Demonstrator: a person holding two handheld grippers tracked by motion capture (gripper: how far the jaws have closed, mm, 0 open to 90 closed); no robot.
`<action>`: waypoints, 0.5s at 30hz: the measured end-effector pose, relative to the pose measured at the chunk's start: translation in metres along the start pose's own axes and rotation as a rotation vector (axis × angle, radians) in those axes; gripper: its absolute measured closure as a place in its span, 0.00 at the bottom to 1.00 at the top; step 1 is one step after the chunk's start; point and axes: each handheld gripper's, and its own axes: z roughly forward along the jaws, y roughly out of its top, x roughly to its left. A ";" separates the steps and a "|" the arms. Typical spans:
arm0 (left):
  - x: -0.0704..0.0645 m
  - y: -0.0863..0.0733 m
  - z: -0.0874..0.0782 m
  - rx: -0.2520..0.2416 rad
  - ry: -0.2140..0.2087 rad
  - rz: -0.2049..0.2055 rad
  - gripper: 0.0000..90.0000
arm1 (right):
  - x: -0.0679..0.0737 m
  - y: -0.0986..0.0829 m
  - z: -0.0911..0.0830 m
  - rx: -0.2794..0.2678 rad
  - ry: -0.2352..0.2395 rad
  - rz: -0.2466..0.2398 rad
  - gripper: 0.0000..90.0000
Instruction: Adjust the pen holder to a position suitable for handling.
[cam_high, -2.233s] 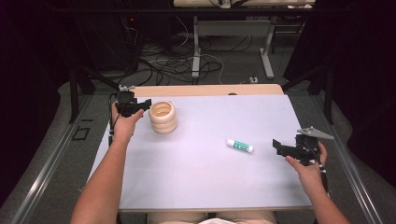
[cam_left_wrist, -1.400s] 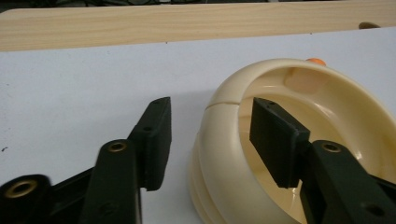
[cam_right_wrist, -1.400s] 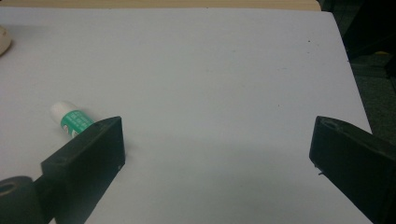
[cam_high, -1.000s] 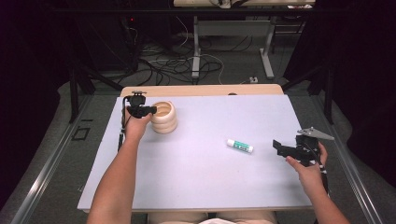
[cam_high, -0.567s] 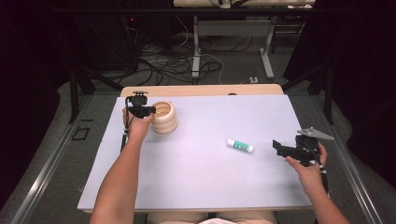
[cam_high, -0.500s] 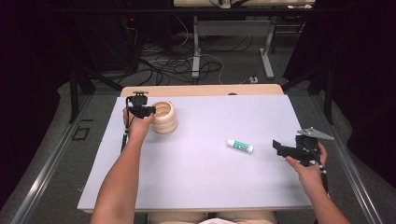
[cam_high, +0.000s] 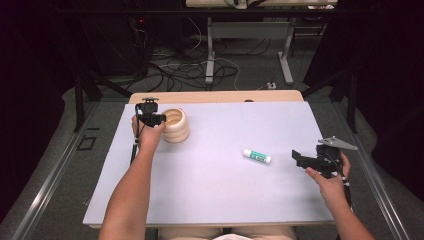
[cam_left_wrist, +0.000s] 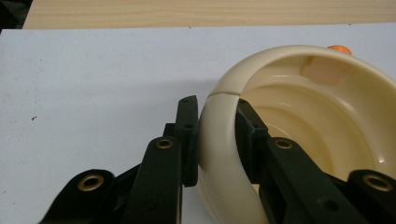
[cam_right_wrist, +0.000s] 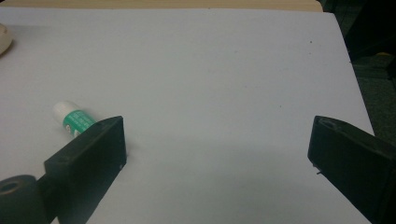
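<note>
White worktop (cam_high: 215, 200) sitting before dark floor with cables. Left gripper (cam_left_wrist: 217, 133) clamping near wall of cream bowl (cam_left_wrist: 299, 126), one jaw outside rim, other inside; bowl standing at worktop's far left, small orange thing (cam_left_wrist: 338, 47) peeking behind far rim. Right gripper (cam_high: 300, 158) hovering over right edge, jaws spread wide, grasping nothing. Glue stick (cam_high: 257, 156) lying near it, apart, toward centre.

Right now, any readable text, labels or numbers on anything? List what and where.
No text can be read.
Glue stick: its green label carries white print, too small and blurred to read in the high view, and partly hidden behind a jaw in the right gripper view.
Cream bowl: plain.
Table sheet: plain.
</note>
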 end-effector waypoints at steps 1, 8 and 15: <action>0.000 0.000 0.000 0.000 0.001 -0.002 0.84 | 0.000 0.000 0.000 0.003 -0.003 0.000 0.04; -0.003 0.002 -0.006 -0.002 -0.007 -0.001 0.84 | 0.000 -0.001 0.002 -0.011 -0.008 -0.002 0.04; -0.011 0.003 -0.020 0.000 -0.025 0.028 0.83 | 0.001 0.000 0.000 0.000 -0.001 -0.006 0.04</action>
